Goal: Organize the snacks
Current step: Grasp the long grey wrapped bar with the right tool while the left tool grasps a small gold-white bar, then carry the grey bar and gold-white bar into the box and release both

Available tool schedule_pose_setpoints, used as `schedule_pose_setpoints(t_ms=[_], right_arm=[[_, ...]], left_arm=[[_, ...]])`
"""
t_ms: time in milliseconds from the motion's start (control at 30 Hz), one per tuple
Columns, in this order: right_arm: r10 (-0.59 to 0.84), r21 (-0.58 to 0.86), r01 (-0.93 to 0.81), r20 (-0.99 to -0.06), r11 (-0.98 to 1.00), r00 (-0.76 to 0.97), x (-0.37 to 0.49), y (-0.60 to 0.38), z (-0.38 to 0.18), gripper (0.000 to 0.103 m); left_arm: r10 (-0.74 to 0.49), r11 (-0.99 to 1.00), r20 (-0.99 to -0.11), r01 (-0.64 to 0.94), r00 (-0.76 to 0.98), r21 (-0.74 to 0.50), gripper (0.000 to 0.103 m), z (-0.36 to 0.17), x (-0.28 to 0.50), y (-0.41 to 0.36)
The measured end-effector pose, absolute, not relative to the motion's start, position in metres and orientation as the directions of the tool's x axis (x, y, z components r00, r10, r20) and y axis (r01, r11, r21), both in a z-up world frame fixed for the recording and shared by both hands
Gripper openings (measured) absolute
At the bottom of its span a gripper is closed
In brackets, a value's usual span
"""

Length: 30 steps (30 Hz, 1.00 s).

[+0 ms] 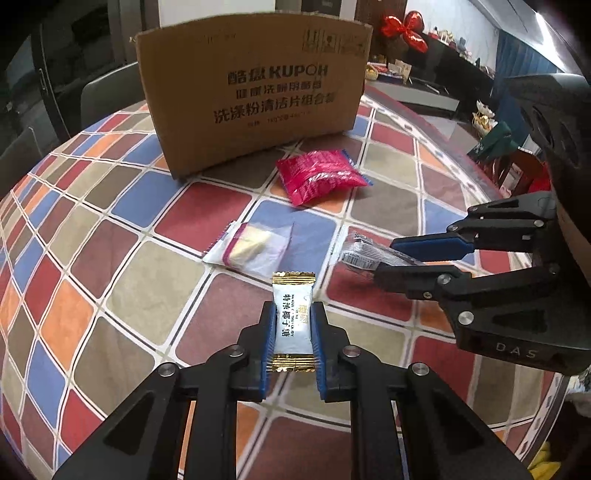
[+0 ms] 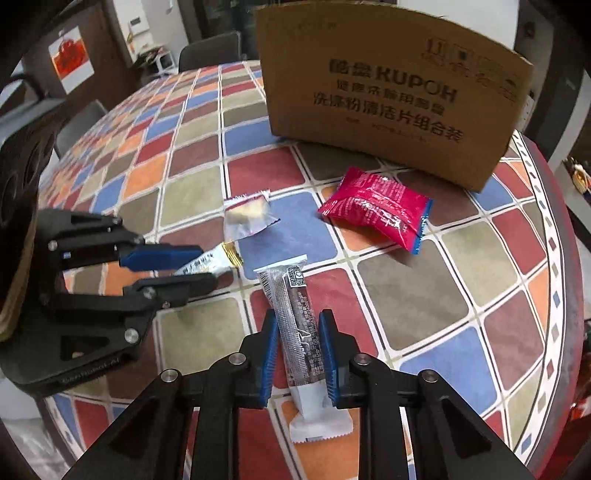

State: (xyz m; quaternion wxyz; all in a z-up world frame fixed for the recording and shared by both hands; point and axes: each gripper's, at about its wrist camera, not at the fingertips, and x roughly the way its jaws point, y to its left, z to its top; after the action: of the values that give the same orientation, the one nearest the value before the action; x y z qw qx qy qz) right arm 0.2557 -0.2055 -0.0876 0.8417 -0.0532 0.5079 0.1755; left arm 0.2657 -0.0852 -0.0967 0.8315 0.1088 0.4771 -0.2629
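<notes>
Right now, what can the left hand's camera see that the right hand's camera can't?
Only the left wrist view shows the red foil bow on the shelf behind, and the white candy's printed front between the left gripper's fingers.

Only the right wrist view shows the whole silver snack stick, clamped in the right gripper, and the red picture on the wall.

Both show the cardboard box, the pink packet, the clear packet and the checked tablecloth.

The cardboard box (image 1: 255, 103) blocks the upper middle of the frame; before it lie a red packet (image 1: 321, 175) and a clear packet (image 1: 255, 247) — bare tablecloth (image 1: 92, 258) stretches left.
</notes>
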Motion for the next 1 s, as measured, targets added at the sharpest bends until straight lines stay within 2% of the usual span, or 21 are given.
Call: schedule_pose_setpoints(t_ms=[267, 1000], right_arm=[[0.263, 0.116, -0.314, -0.838, 0.942, 0.478, 0.243, -0.213, -0.064, 0.023], [0.301, 0.229, -0.197, -0.674, 0.953, 0.674, 0.26, -0.239, 0.021, 0.023]], left_arm=[[-0.373, 0.848, -0.803, 0.522, 0.464, -0.093, 0.019, -0.067, 0.253, -0.083], [-0.378, 0.882, -0.641, 0.471, 0.668, -0.03, 0.019, 0.032, 0.275, -0.088]])
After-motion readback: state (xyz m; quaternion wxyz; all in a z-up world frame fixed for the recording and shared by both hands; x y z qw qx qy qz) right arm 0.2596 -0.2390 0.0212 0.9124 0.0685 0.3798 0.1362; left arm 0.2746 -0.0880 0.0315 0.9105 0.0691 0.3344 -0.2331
